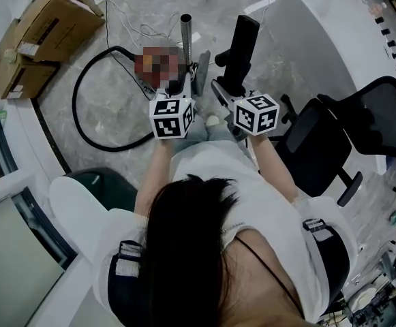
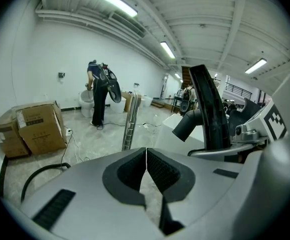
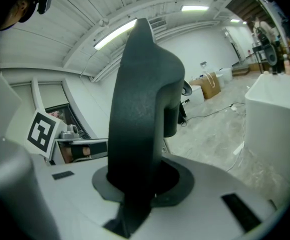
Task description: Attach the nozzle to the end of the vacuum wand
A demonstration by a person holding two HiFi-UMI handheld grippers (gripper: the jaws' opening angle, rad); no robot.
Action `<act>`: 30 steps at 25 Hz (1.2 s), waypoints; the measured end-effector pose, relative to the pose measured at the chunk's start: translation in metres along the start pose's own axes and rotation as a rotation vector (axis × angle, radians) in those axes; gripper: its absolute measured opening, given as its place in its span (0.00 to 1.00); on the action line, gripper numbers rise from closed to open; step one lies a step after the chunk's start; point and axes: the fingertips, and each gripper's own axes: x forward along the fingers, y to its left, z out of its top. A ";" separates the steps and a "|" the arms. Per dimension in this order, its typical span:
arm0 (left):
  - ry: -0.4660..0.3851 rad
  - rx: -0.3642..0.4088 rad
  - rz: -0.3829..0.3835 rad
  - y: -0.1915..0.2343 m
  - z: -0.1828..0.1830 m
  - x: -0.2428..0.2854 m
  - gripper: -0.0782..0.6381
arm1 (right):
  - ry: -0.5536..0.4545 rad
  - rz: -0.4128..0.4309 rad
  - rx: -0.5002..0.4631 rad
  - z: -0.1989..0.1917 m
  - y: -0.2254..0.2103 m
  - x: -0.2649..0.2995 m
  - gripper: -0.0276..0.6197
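Aligning. Right gripper (image 3: 140, 184) clamps nozzle (image 3: 140, 109); left gripper (image 2: 146, 169) closed, empty. Next, judged: seat nozzle on wand (image 1: 186, 29), upper centre.

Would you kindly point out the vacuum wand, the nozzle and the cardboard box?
vacuum wand (image 1: 186, 29): head view, on its metal tube.
nozzle (image 3: 140, 109): right gripper view, on its black body.
cardboard box (image 1: 48, 26): head view, on its top face.

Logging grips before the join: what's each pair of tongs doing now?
Left tongs: closed, empty.
Right tongs: closed on the nozzle.
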 end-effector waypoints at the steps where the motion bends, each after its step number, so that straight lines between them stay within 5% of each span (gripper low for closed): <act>1: -0.002 -0.002 0.001 0.003 0.002 0.001 0.11 | 0.002 0.002 -0.001 0.001 0.000 0.002 0.16; 12: -0.038 0.036 -0.039 0.022 0.024 0.022 0.12 | -0.004 0.000 0.005 0.014 -0.005 0.022 0.16; 30: -0.038 0.125 -0.114 0.044 0.051 0.081 0.47 | 0.009 -0.062 -0.020 0.044 -0.021 0.043 0.17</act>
